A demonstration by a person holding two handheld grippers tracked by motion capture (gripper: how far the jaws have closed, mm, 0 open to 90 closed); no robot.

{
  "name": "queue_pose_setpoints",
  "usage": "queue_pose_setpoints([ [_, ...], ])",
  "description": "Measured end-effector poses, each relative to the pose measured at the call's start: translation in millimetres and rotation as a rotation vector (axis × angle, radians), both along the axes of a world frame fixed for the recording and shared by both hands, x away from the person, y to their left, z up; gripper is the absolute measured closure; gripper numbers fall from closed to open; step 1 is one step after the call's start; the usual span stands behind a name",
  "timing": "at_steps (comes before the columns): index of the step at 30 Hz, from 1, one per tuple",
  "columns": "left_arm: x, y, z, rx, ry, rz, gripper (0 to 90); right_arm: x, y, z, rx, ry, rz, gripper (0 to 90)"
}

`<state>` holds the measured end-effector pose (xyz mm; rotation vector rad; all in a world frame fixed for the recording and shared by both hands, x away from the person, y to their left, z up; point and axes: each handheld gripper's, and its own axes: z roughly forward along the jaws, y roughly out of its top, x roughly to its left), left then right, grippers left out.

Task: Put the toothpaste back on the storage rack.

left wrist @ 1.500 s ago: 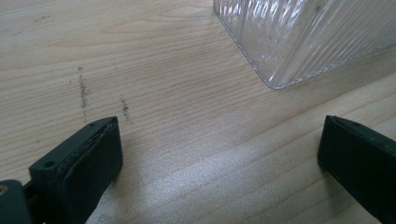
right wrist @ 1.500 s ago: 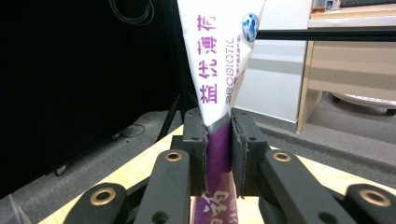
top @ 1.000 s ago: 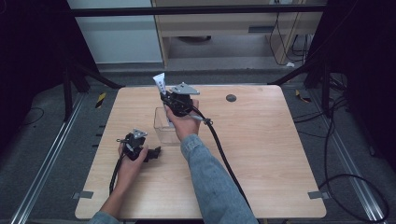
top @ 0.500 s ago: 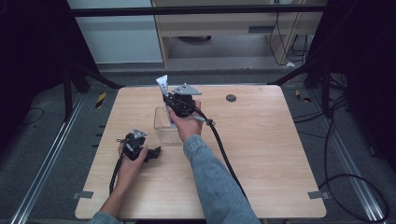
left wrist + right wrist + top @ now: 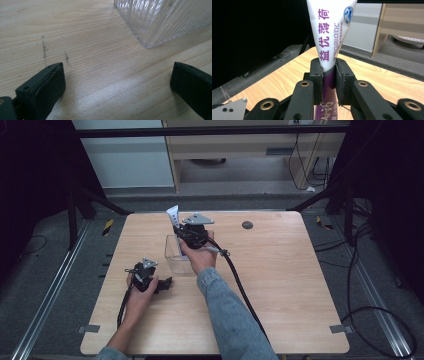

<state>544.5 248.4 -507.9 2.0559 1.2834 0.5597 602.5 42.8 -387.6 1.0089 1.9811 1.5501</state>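
My right gripper (image 5: 178,227) is shut on a white and purple tube (image 5: 172,213) and holds it upright over the far edge of a clear plastic box (image 5: 176,255). In the right gripper view the tube (image 5: 329,37) rises wide end up from between the closed jaws of the right gripper (image 5: 328,75). My left gripper (image 5: 166,282) rests on the table just left of the box's near corner, with a hand around it. Seen in the left gripper view, the left gripper (image 5: 116,86) is open with bare wood between its jaws, and the ribbed box (image 5: 162,17) stands just ahead.
The wooden table (image 5: 280,285) has a small dark round disc (image 5: 247,225) near its far edge. A black cable (image 5: 240,285) trails from the right gripper across the table's middle. Grey floor, metal rails and a cabinet surround the table.
The right gripper and its tube have shifted slightly down and toward the person over the box. The left gripper has stayed put.
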Motion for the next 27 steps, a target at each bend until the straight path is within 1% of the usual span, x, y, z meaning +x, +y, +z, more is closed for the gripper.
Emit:
queue_pose_setpoints([
  [4, 0.0, 0.0, 0.0, 0.000, 0.000, -0.001, 0.0, -0.7, 0.3, -2.7, -0.001, 0.010, -0.003, 77.6],
  [13, 0.2, 0.2, -0.1, 0.000, -0.001, -0.002, 0.0, -3.2, 2.8, -8.2, -0.021, 0.022, 0.002, 77.7],
  [15, 0.1, 0.1, 0.1, 0.000, 0.000, -0.002, 0.0, -4.0, 3.5, -8.9, -0.014, 0.031, 0.002, 77.8],
  [18, 0.2, 0.1, -0.1, -0.001, -0.001, -0.002, 0.0, -5.0, 5.2, -9.9, -0.030, 0.027, 0.003, 77.8],
  [22, 0.2, 0.1, -0.1, -0.002, -0.001, -0.002, 0.0, -5.9, 6.6, -10.9, -0.034, 0.039, 0.006, 77.8],
  [27, 0.3, -0.1, -0.3, -0.005, -0.002, 0.000, 0.0, -8.8, 11.0, -13.4, -0.060, 0.048, 0.013, 77.9],
])
